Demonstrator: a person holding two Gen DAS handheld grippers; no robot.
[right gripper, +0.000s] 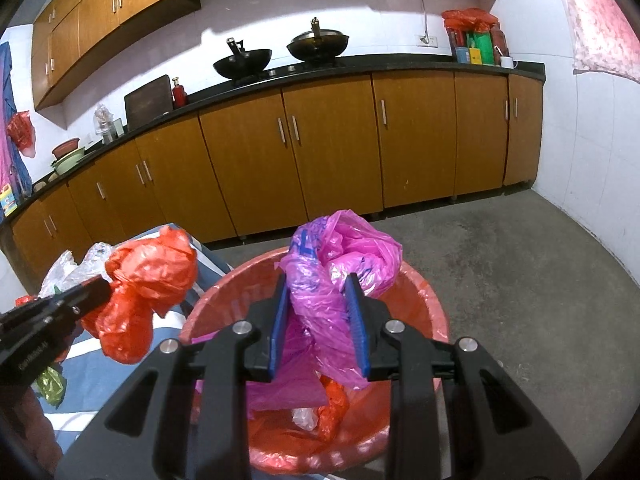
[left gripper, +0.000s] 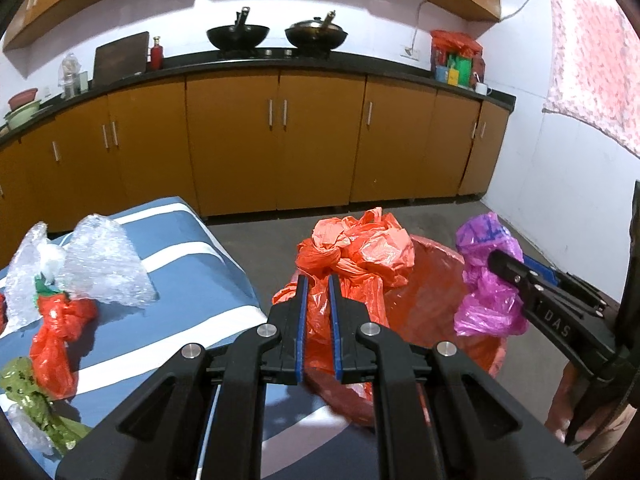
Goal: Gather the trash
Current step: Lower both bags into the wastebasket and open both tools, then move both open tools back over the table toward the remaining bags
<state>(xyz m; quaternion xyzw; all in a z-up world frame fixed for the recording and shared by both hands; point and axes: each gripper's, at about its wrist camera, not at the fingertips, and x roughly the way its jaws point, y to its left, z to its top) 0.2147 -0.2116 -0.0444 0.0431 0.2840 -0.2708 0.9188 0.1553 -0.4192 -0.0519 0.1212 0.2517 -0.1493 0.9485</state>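
Right wrist view, bottom centre: the right gripper (right gripper: 318, 312) is clamped on a crumpled pink plastic bag (right gripper: 340, 276), its blue pads pressing the plastic from both sides, directly above the red bin (right gripper: 432, 300), which fills the lower middle of the frame and already has orange, pink and clear scraps lying inside. At the left edge of the same view the left gripper (right gripper: 96, 286) reaches in from the side, holding a bunched orange plastic bag (right gripper: 148, 280) just left of the bin's rim, over the blue-and-white striped cloth (right gripper: 160, 336). Left wrist view shows that gripper's narrow jaws closed on a twisted part of the orange bag, with the bin behind it at centre right. On the striped cloth at the left of that frame lie clear bubble wrap (left gripper: 104, 264), another knotted orange bag (left gripper: 56, 332) and a green wrapper (left gripper: 32, 400). Beyond, a row of brown cabinets (left gripper: 276, 140) spans the middle of the frame, and two woks (left gripper: 238, 36) sit on the dark counter above.
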